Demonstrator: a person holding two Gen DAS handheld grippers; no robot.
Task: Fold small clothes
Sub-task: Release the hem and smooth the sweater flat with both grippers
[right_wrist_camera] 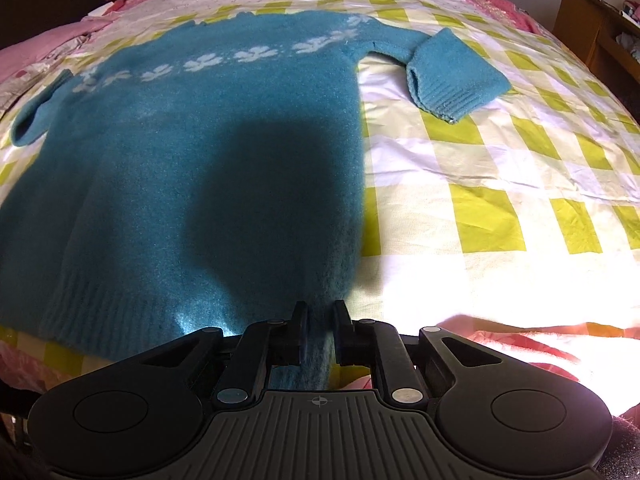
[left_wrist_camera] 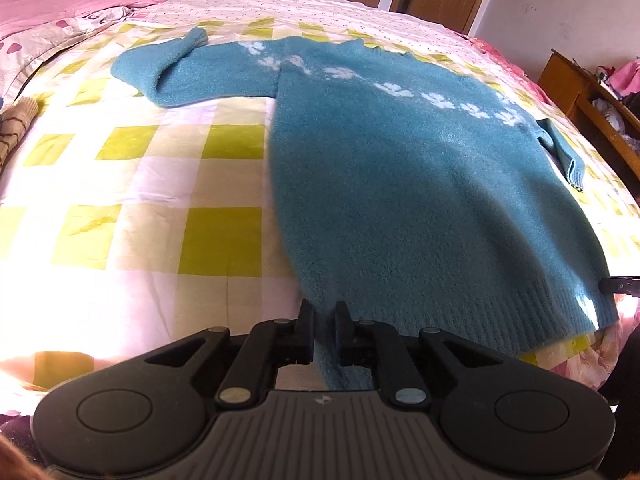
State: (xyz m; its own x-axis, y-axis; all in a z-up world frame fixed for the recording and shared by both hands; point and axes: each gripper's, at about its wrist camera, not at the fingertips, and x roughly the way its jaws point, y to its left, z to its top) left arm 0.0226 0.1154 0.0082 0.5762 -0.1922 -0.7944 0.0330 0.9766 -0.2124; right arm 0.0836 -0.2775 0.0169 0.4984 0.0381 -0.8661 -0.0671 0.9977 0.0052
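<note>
- A small teal sweater (left_wrist_camera: pixel 420 184) is being shown lying flat on the bed (left_wrist_camera: pixel 160 184), hem nearest and collar far, with a band of white flower shapes running across the chest.
- The left tongs (left_wrist_camera: pixel 323 330) are being held pinched on the near left corner of the hem, with a strip of knit being seen between the pads.
- The right tongs (right_wrist_camera: pixel 320 330) are likewise being kept closed on the near right corner of the hem (fuzzy fabric is showing in the narrow gap).
- The knit is being judged soft, limp and light; it is likely to sag and stretch between two grips, and the fluffy pile should be giving decent friction rather than slipping.
- The ribbed hem is being judged the firmest place to hold, so the present corner grips are looking sensible.
- The left sleeve (left_wrist_camera: pixel 160 68) is being seen bent back on itself at far left; the right sleeve (right_wrist_camera: pixel 448 76) is lying doubled out to the right, its cuff turned near.
- Open checked bedding is being left on both sides and beyond the collar, so room for carrying the hem toward the far end is looking ample (the near bed edge lies close under both tongs).
</note>
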